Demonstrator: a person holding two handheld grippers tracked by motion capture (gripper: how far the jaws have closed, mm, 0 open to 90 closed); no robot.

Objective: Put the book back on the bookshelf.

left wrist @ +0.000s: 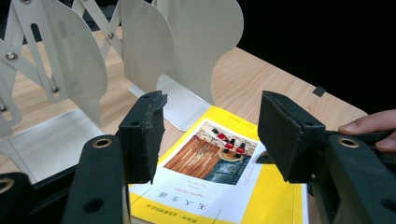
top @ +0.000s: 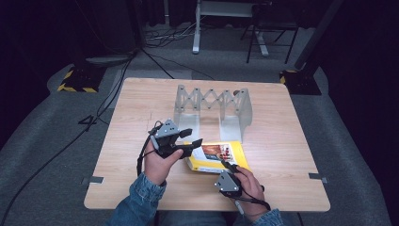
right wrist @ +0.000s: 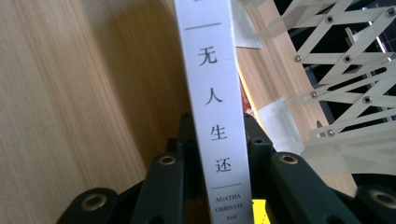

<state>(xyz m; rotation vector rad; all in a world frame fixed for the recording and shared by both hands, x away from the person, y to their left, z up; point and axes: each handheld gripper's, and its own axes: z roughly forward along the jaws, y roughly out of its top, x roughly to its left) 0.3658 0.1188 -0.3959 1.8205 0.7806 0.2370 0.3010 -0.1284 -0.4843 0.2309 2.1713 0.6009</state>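
On wooden table (top: 282, 141) (dark room) | right hand-held gripper (top: 227, 165) clamps yellow book (top: 221, 153) | left hand-held gripper (top: 192, 137) open

The left hand-held gripper (top: 191, 137), wrapped by the left hand (top: 158, 159) with its denim-sleeved forearm coming up from the near edge, points to the right in the high view, its two black jaws standing apart with nothing pressed between the pads (left wrist: 142, 135) (a fingertip rests beside the right-hand jaw in the left gripper view). The right hand-held gripper (top: 227, 165), held low in the right hand (top: 249, 186), points up and away from the person. Its jaws are clamped tight on both faces of what it holds.
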